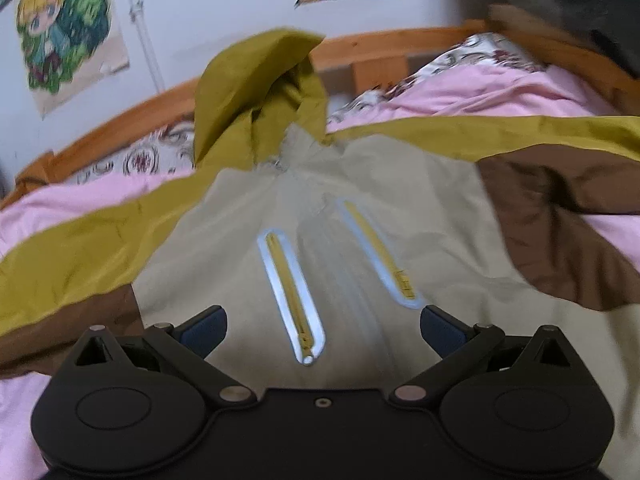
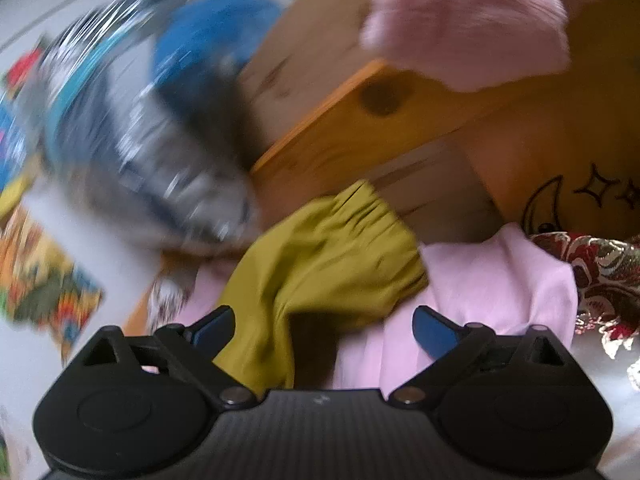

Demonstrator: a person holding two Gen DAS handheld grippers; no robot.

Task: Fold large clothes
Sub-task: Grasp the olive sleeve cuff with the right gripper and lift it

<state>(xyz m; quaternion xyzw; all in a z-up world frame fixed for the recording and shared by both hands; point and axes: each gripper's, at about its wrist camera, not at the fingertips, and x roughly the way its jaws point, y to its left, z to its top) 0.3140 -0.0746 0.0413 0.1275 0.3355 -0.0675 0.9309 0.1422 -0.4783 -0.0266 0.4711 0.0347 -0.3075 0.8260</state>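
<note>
Left hand-held gripper (image 1: 323, 330) first: fingers spread wide, nothing between them, poised above the beige chest of the jacket (image 1: 360, 208). Just past the fingertips, two silver-edged pocket zippers (image 1: 292, 296) run up the front. The jacket lies spread face-up on the pink bedsheet (image 1: 480, 92), its mustard and brown sleeves running out of frame on both sides. Farther up, the mustard hood (image 1: 260, 88) stands crumpled near the wooden bed frame (image 1: 380, 46); cartoon posters (image 1: 64, 28) on the wall behind.

Right hand-held gripper (image 2: 323, 328): also wide open, gripping nothing. A mustard sleeve cuff (image 2: 332, 256) lies between and beyond the fingers; whether it touches the left finger is unclear. Pink sheet beneath, wooden frame (image 2: 380, 120) beyond. The blue-and-grey mass upper left is too blurred to identify.
</note>
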